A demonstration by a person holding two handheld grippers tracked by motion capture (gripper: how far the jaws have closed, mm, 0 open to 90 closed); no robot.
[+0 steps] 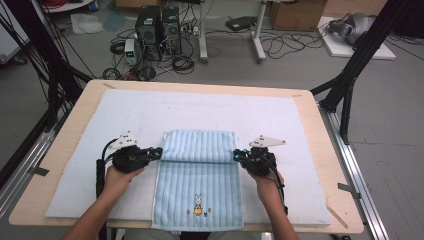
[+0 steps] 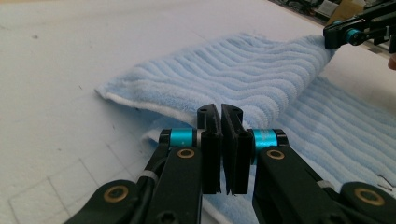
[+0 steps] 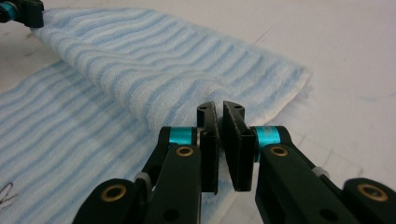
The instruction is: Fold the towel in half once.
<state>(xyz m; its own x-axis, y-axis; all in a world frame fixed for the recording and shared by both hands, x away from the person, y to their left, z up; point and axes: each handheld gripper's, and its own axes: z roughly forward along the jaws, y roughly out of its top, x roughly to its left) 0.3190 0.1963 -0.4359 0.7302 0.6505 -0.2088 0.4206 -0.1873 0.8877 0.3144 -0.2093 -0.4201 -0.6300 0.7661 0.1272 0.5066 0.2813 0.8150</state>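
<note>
Behind your table the floor is full of cables, boxes and computer towers. Your table [image 1: 70, 130] has a white pad [image 1: 120, 115] on it, and the blue striped towel [image 1: 199, 170] lies in the middle of that pad, with its near end hanging a little over the table edge.

You hold the far part of the towel folded back toward you, so there are two layers. That is why the top flap [image 2: 233, 74] sits a bit puffed up. Your left gripper [image 1: 158, 152] pinches the left corner of the flap, jaws nearly shut on the cloth. Your right gripper [image 1: 237, 155] pinches the right corner the same way. In the right gripper view the flap [image 3: 154, 65] runs across to your other hand.

You hold both corners so the fold stays straight. The little bunny picture [image 1: 198, 205] is near you, not covered.
</note>
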